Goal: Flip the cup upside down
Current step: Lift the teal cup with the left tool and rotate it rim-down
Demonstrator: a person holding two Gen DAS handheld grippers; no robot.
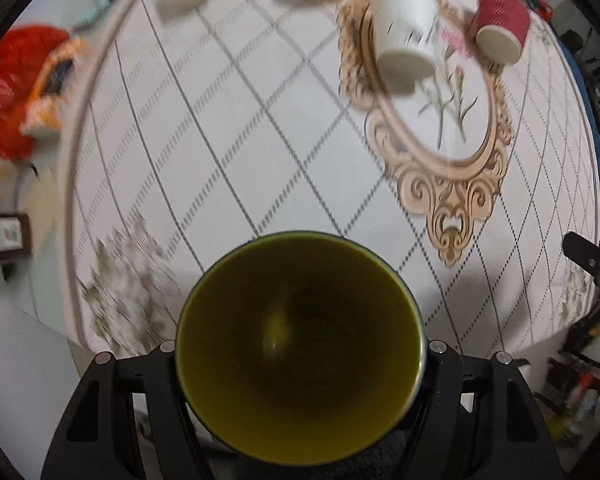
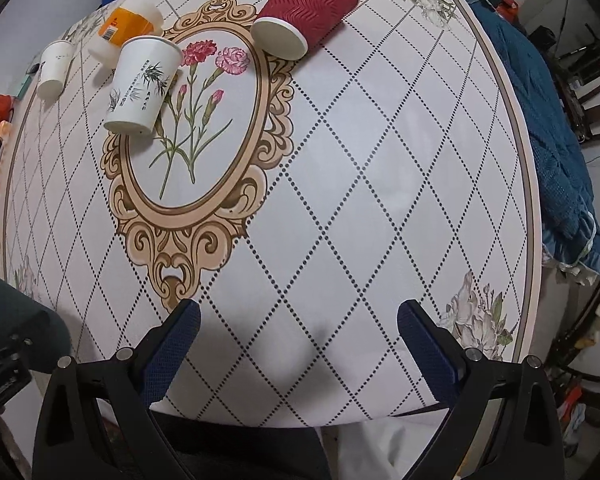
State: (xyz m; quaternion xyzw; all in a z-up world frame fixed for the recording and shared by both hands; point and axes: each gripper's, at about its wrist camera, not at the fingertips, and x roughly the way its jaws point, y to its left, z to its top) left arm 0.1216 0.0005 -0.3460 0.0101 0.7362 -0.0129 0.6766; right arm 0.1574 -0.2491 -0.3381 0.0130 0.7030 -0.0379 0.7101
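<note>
Left tool (image 1: 300, 354) pinches a green cup (image 1: 300, 344), mouth facing the camera; right tool (image 2: 299, 330) spread above the surface (image 2: 380, 200), red cup (image 2: 306, 10) at twelve o'clock.

Near tablecloth (image 2: 360, 200) lies bare; cups (image 2: 144, 84) crowd the far side.

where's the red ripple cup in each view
Left wrist view: the red ripple cup is at the upper right, blurred, just right of the white printed cup.
Right wrist view: the red ripple cup is at top centre, beside the upper right of the oval flower frame.
Shared landmark: the oval flower frame.
</note>
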